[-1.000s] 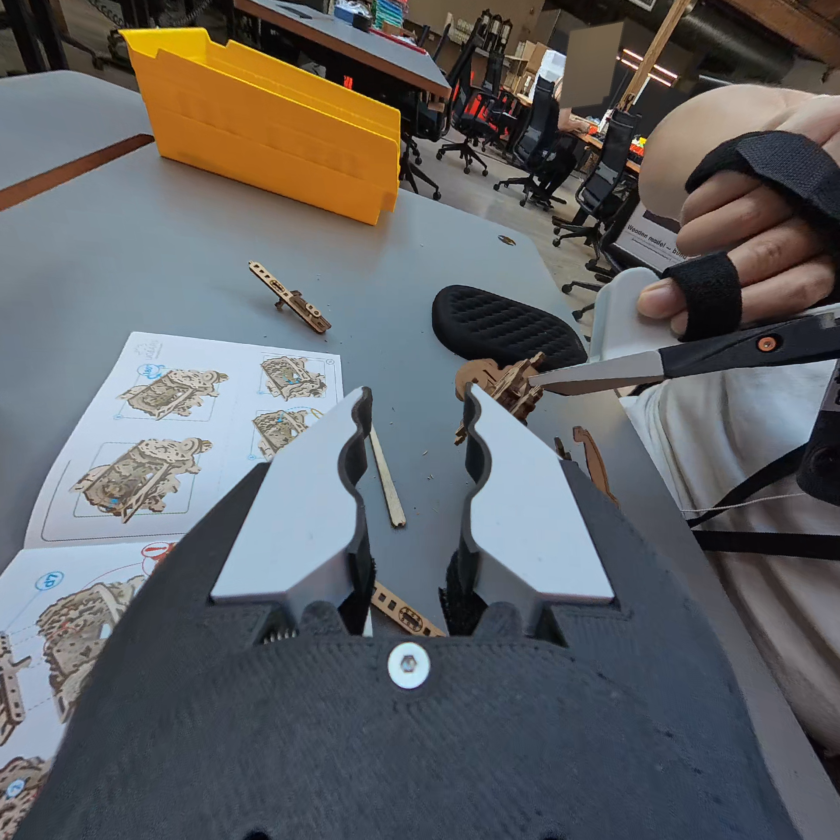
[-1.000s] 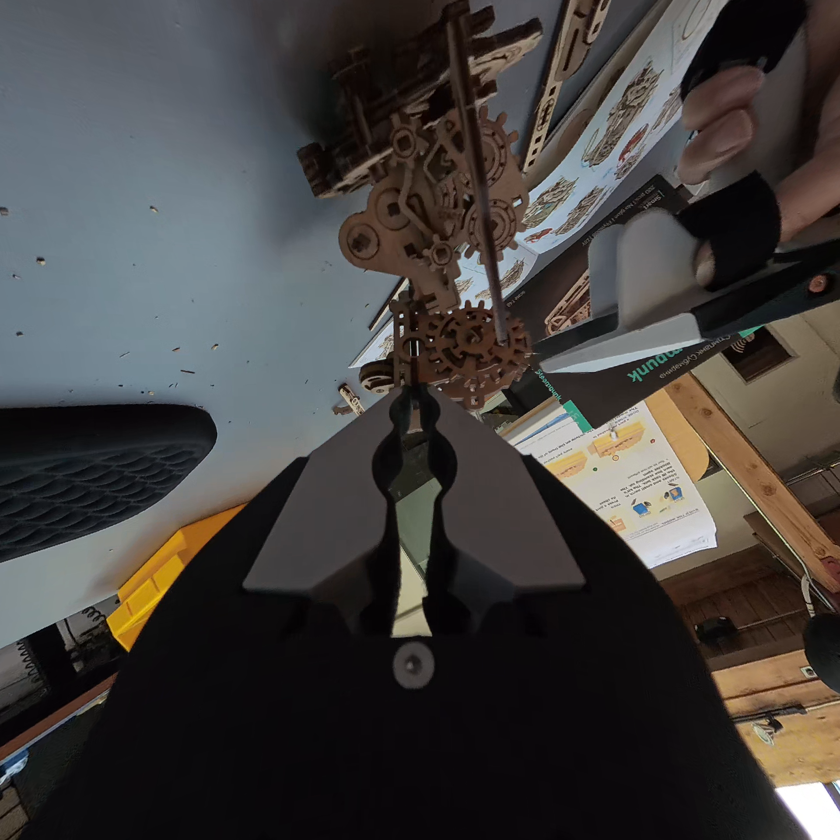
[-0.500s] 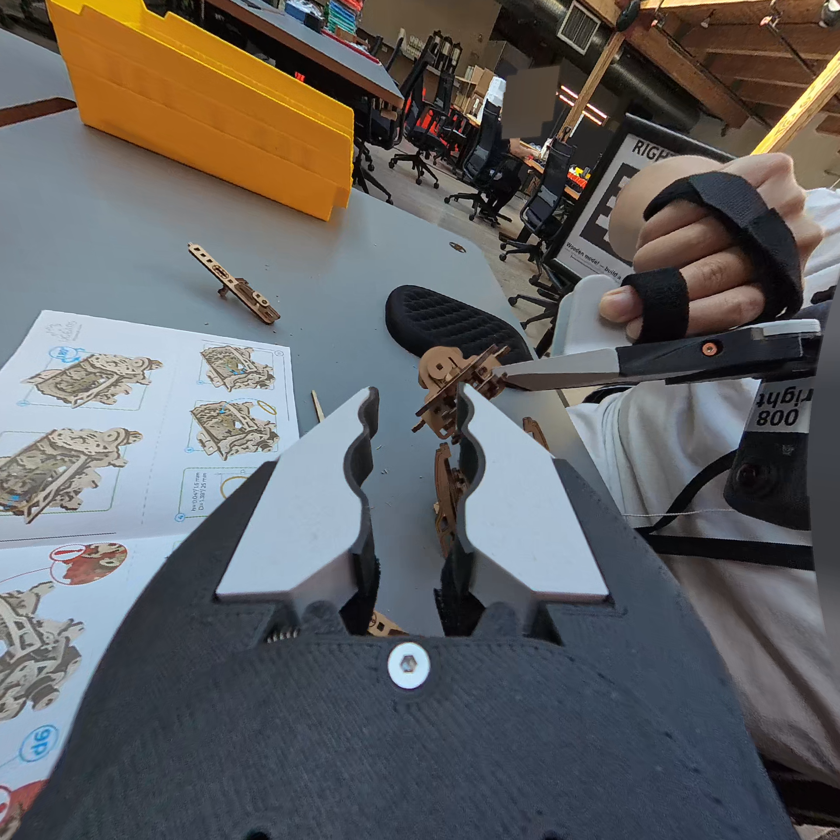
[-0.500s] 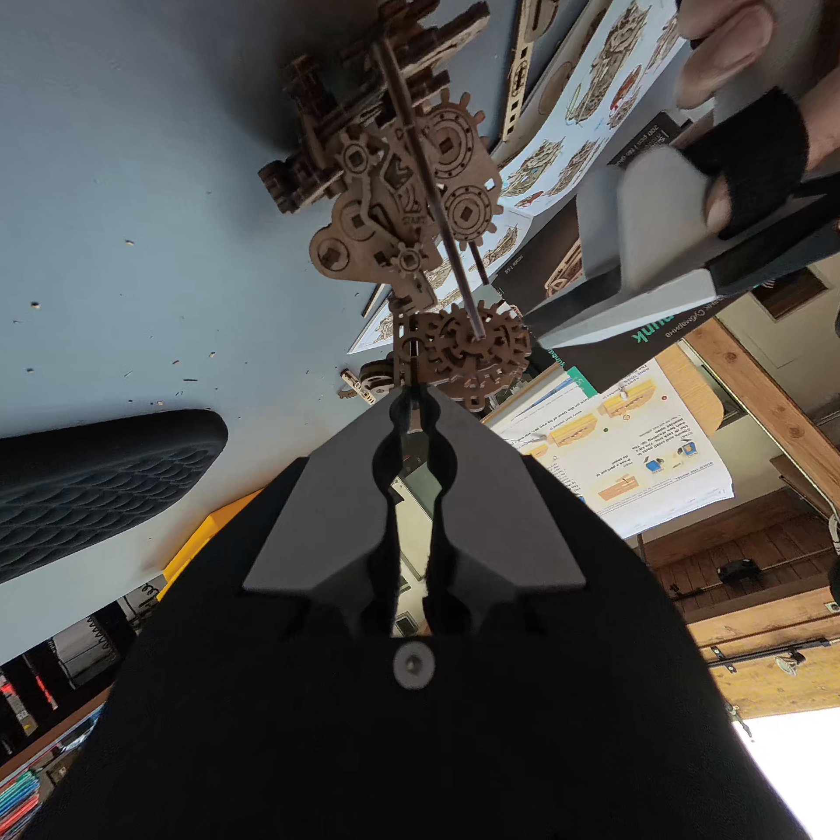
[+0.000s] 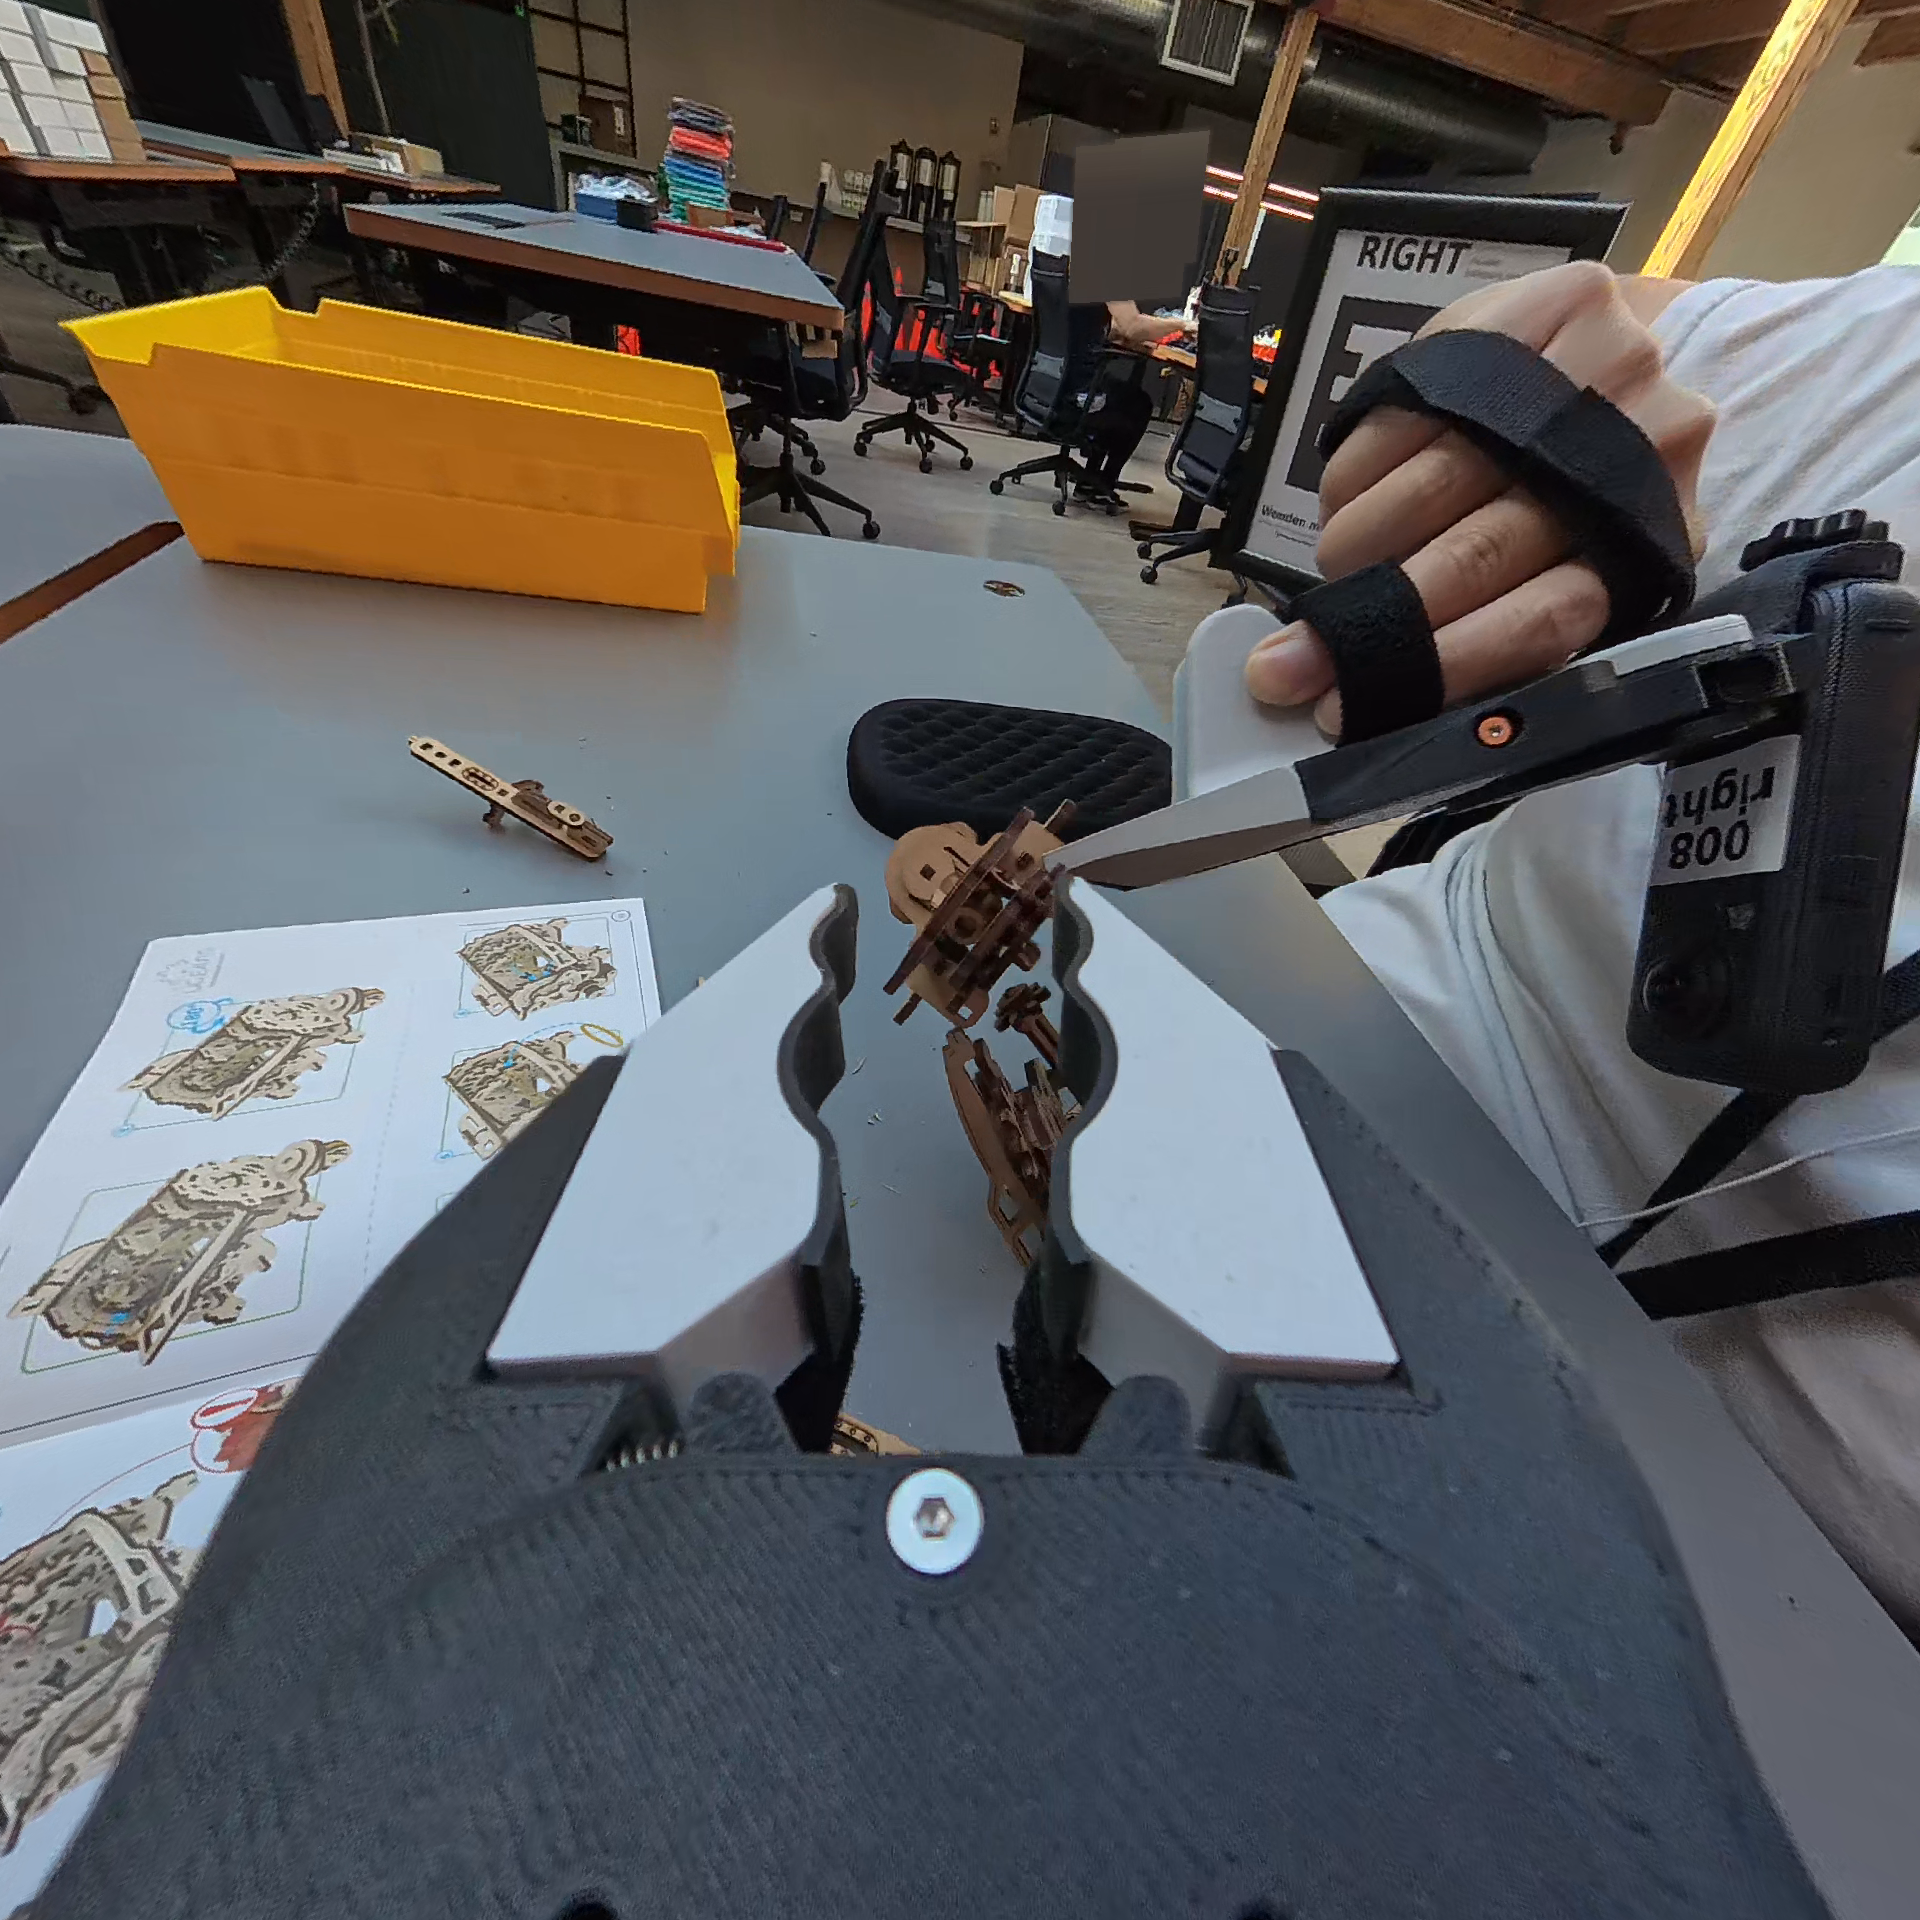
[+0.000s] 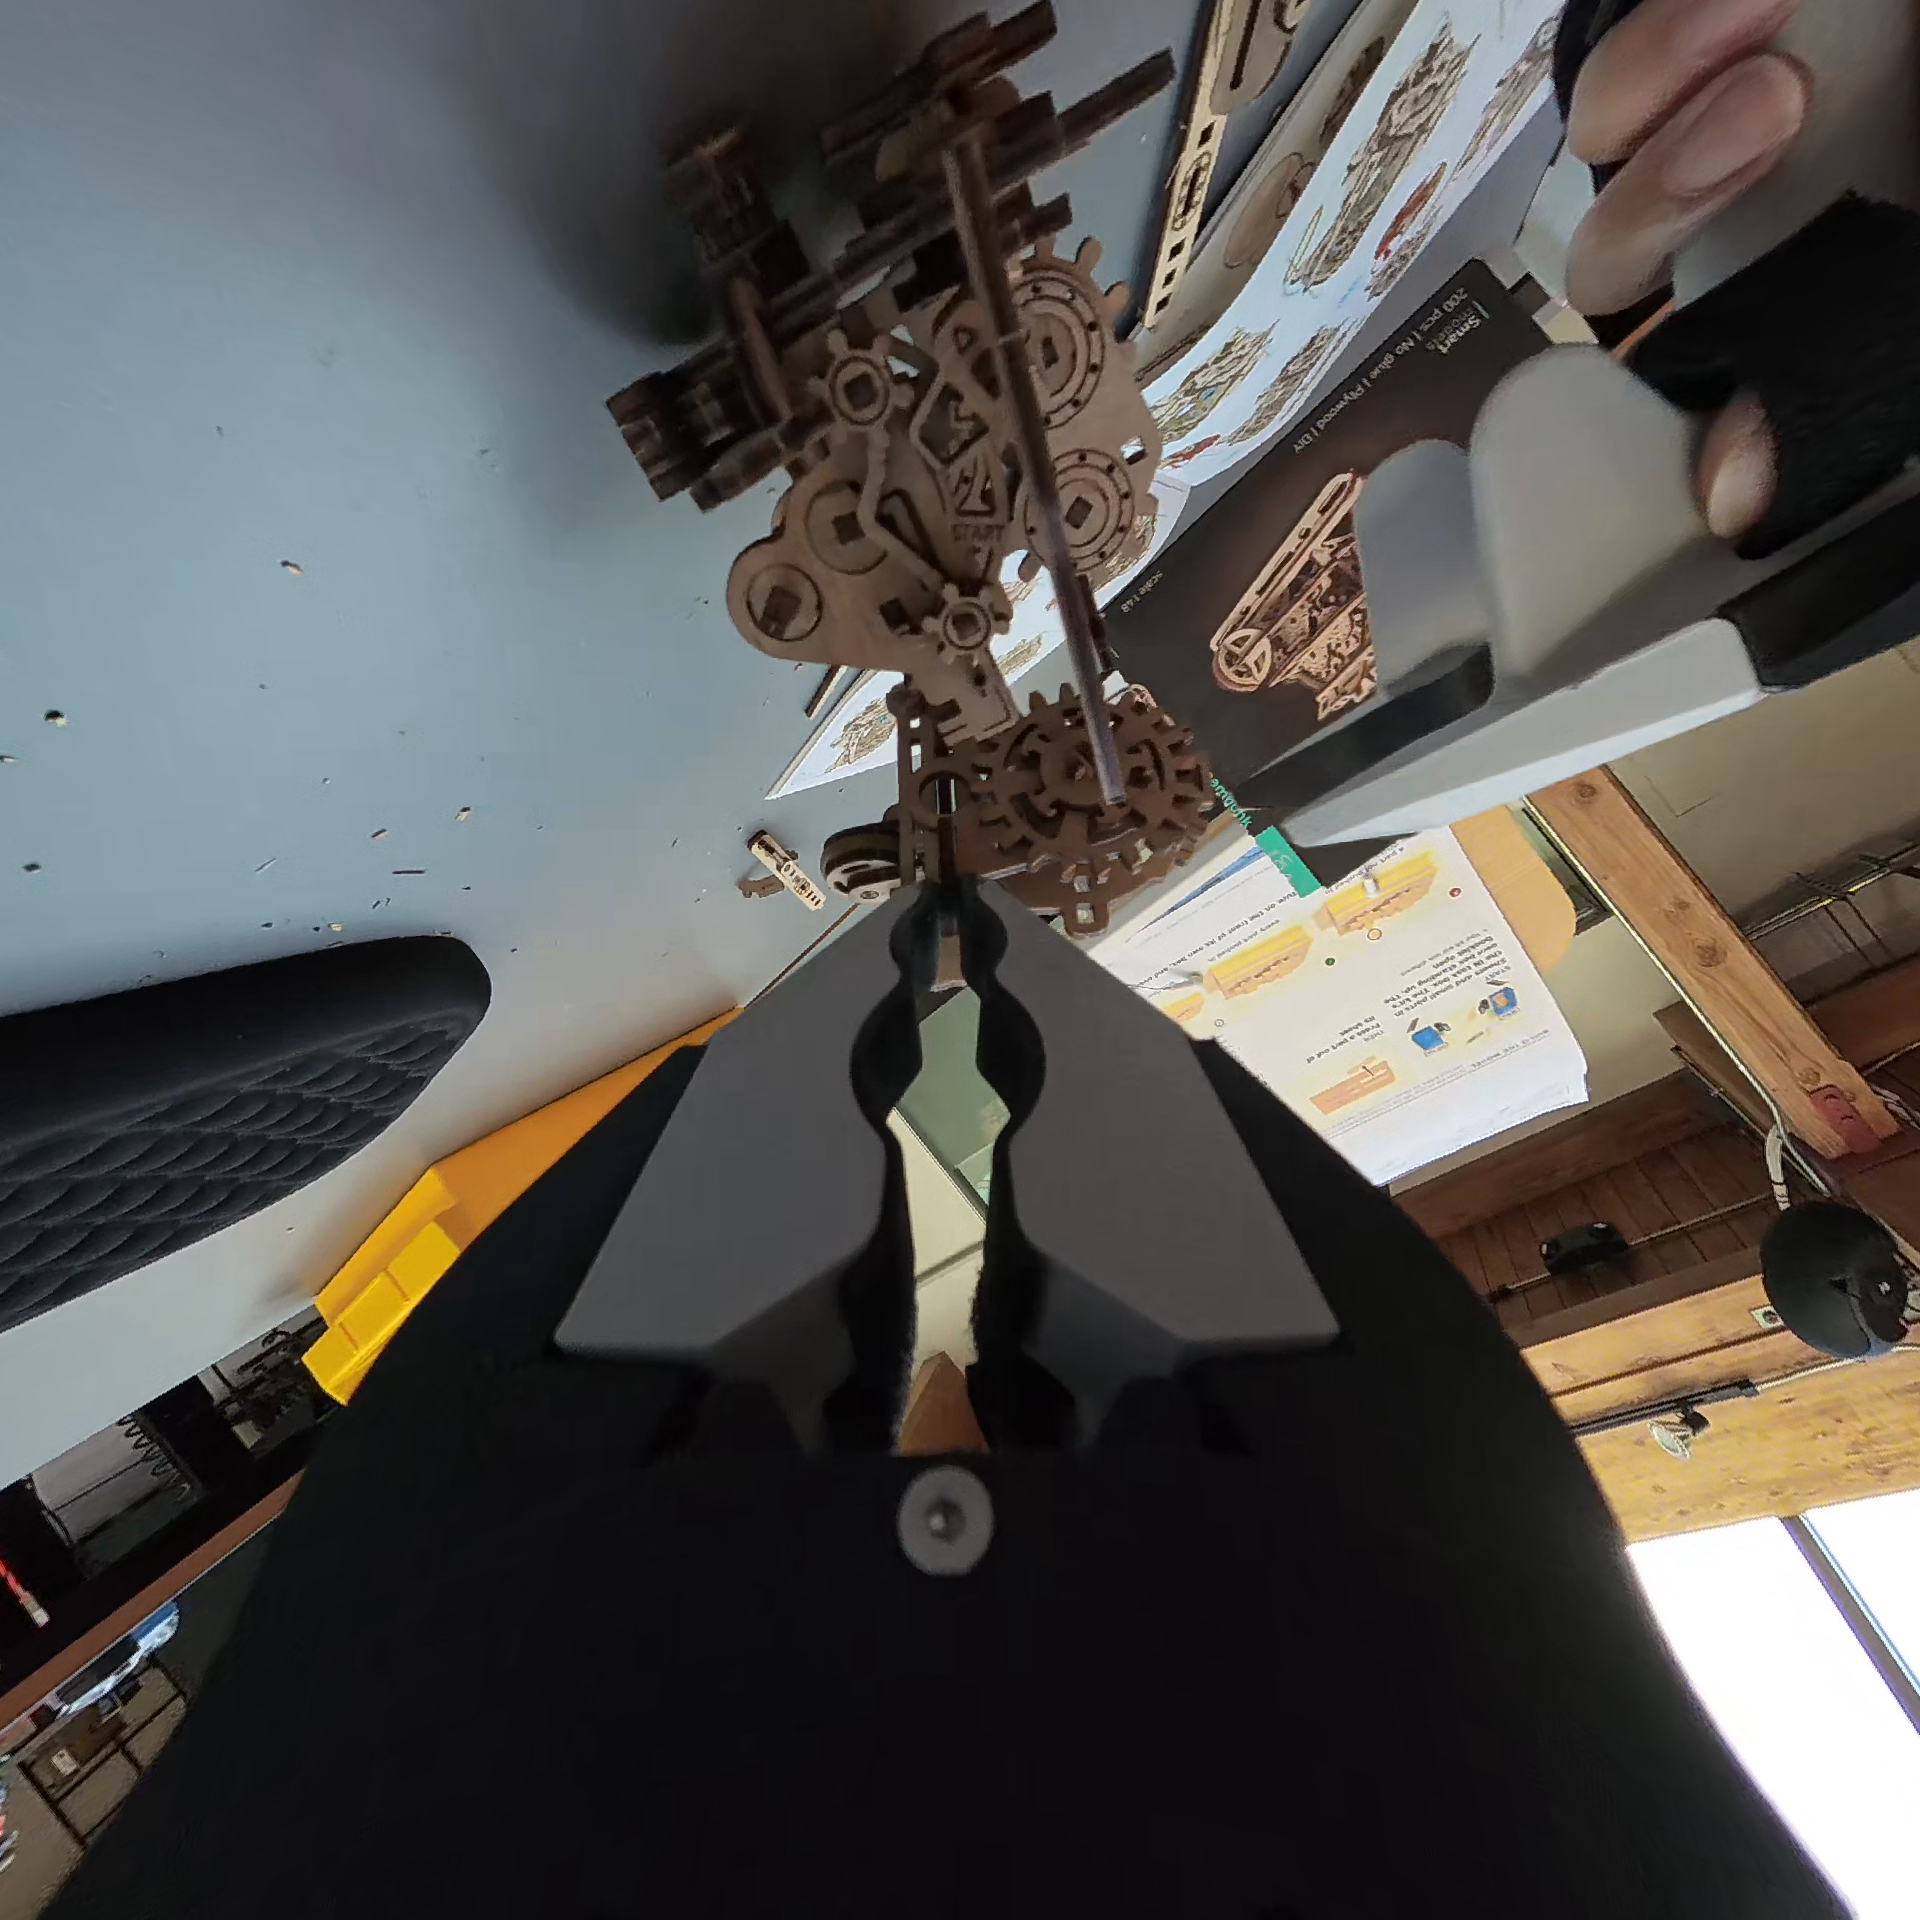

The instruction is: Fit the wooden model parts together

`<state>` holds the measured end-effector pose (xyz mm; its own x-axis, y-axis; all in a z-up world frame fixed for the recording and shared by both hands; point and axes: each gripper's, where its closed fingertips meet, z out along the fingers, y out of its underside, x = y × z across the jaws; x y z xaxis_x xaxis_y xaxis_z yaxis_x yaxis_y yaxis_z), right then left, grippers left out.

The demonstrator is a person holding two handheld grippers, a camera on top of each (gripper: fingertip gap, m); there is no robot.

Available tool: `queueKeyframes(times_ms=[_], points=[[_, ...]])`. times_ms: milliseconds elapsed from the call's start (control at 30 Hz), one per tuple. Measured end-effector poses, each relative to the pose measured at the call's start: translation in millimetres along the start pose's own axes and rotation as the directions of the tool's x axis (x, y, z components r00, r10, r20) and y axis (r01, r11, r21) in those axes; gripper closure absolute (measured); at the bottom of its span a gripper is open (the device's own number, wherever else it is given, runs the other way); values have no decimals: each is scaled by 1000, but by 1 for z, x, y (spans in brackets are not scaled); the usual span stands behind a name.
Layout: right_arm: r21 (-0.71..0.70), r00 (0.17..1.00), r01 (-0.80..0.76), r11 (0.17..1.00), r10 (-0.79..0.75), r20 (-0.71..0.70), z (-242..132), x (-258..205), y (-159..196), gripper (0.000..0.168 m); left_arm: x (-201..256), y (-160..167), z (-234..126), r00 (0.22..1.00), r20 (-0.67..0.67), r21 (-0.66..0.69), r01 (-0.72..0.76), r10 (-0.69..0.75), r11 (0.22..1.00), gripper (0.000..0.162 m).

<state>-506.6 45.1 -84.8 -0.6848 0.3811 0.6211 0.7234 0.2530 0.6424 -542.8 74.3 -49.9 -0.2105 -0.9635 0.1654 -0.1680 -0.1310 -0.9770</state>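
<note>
My right gripper (image 6: 940, 899) is shut on the edge of a small wooden gear assembly (image 6: 1049, 800) and holds it just above the grey table (image 6: 312, 468). A thin rod (image 6: 1029, 447) runs from it across a larger wooden gear plate (image 6: 914, 488); I cannot tell whether the two are joined. In the left wrist view my left gripper (image 5: 951, 914) is open and empty, and the held assembly (image 5: 971, 925) hangs between its fingertips without touching them. The right gripper (image 5: 1070, 857) comes in from the right. Another wooden part (image 5: 1013, 1127) lies on the table between the left fingers.
A loose wooden strip (image 5: 509, 800) lies mid-table. A black padded rest (image 5: 997, 764) sits behind the parts, and a yellow bin (image 5: 416, 447) stands at the far left. Instruction sheets (image 5: 312, 1091) lie at the left. A dark booklet (image 6: 1299, 540) lies beyond the parts. The table edge runs along the right. My hands' fingertips stand some 6 cm from each other.
My left gripper has moved right and forward, so its open fingers now flank the held assembly. The thin stick no longer shows between them. The right gripper has kept its hold.
</note>
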Motion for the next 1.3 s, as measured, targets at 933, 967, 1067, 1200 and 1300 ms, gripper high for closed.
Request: queueKeyframes(times_ms=[933,967,1067,1200,1300], points=[[17,991,133,991,-134,4,4,5,-2,166,10,21,10,876,90,-207,-450,475,869,134],[19,991,136,990,-136,6,4,5,-2,166,9,21,10,869,95,-211,-459,486,863,136],[23,991,135,991,-135,4,3,5,-2,166,7,23,10,856,103,-224,-476,506,850,140],[13,989,146,989,-146,5,3,5,-2,166,7,24,11,855,103,-225,-477,508,849,140],[21,989,145,989,-146,4,3,5,-2,166,9,21,12,854,105,-217,-480,509,850,136]])
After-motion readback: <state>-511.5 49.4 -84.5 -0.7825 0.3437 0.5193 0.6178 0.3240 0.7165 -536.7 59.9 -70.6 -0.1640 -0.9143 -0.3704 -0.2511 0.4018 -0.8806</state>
